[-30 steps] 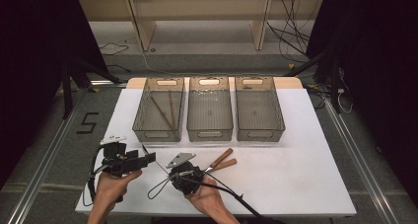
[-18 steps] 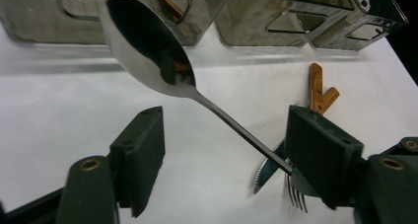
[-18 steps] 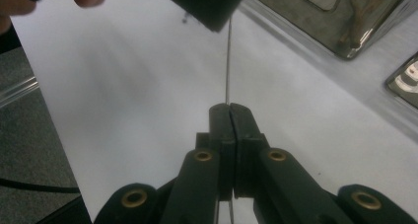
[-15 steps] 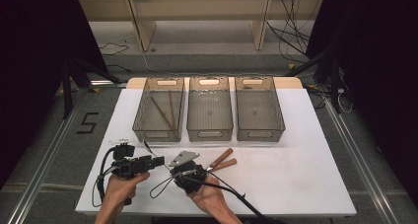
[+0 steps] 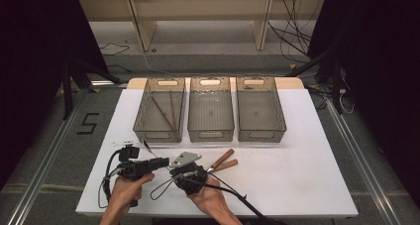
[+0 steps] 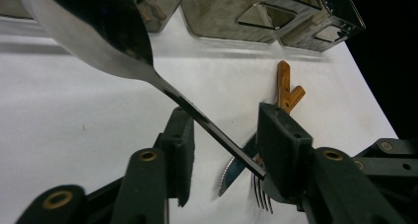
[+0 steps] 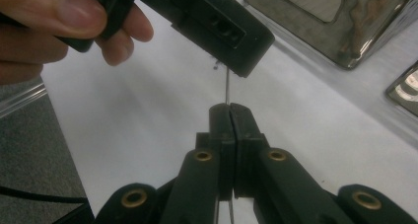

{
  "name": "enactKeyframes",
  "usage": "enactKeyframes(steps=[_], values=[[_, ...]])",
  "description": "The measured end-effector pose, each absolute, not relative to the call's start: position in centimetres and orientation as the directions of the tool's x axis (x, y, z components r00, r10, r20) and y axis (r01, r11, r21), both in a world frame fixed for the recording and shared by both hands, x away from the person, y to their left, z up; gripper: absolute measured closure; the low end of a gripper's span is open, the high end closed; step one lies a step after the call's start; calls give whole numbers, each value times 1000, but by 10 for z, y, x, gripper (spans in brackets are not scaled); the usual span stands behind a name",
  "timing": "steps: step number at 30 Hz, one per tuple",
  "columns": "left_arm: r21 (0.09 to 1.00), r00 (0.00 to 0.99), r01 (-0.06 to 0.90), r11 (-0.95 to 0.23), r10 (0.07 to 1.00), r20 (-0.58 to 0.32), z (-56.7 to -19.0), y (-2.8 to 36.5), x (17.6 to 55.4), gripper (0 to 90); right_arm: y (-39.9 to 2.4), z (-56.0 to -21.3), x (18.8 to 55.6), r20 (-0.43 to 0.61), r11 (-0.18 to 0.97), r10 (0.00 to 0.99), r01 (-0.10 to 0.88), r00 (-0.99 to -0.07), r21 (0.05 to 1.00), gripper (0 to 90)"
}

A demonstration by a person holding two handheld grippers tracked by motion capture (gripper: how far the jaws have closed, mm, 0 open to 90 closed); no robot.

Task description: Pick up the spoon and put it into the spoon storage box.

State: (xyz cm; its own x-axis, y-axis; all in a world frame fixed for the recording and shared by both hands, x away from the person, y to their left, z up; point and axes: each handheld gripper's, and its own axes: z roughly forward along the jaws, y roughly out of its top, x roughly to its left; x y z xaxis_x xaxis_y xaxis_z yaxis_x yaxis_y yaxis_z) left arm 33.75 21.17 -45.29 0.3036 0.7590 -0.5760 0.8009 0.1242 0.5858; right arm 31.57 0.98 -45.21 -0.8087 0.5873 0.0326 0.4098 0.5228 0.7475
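The shiny steel spoon (image 6: 98, 36) with its thin, stiff, slippery handle hangs above the white counter (image 5: 297, 185), pinched edge-on by the right tool (image 7: 229, 108), while the left tool (image 6: 224, 135), jaws just closing around that handle, should grip mid-handle.

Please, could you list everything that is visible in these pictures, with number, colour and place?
table: one, white, centre.
bins: three, clear grey, in a row on the table's far side.
sticks: two, brown, inside the left bin.
knife and fork: one each, wooden handles, on the table by the right gripper.
spoon: one, silver, handle crossing between the left gripper's jaws.
left gripper: one, black, jaws have just been closing around the spoon handle, not yet clamped.
right gripper: one, black, shut on the spoon.
hands: two, near edge.
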Motion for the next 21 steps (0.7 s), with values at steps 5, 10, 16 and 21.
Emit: enactKeyframes(steps=[5,10,16,21], values=[[581,297,799,154,739,-605,-455,214,338,656,8,-451,315,33,513,589,405,-808,757,900],[568,286,800,195,708,-646,-457,216,339,695,8,-450,315,36,500,594,403,-804,767,900],[549,279,801,239,663,-695,-459,220,340,731,6,-450,315,42,486,595,400,-803,777,900],[546,281,795,263,637,-717,-460,222,339,761,6,-451,316,55,475,595,406,-802,781,899]])
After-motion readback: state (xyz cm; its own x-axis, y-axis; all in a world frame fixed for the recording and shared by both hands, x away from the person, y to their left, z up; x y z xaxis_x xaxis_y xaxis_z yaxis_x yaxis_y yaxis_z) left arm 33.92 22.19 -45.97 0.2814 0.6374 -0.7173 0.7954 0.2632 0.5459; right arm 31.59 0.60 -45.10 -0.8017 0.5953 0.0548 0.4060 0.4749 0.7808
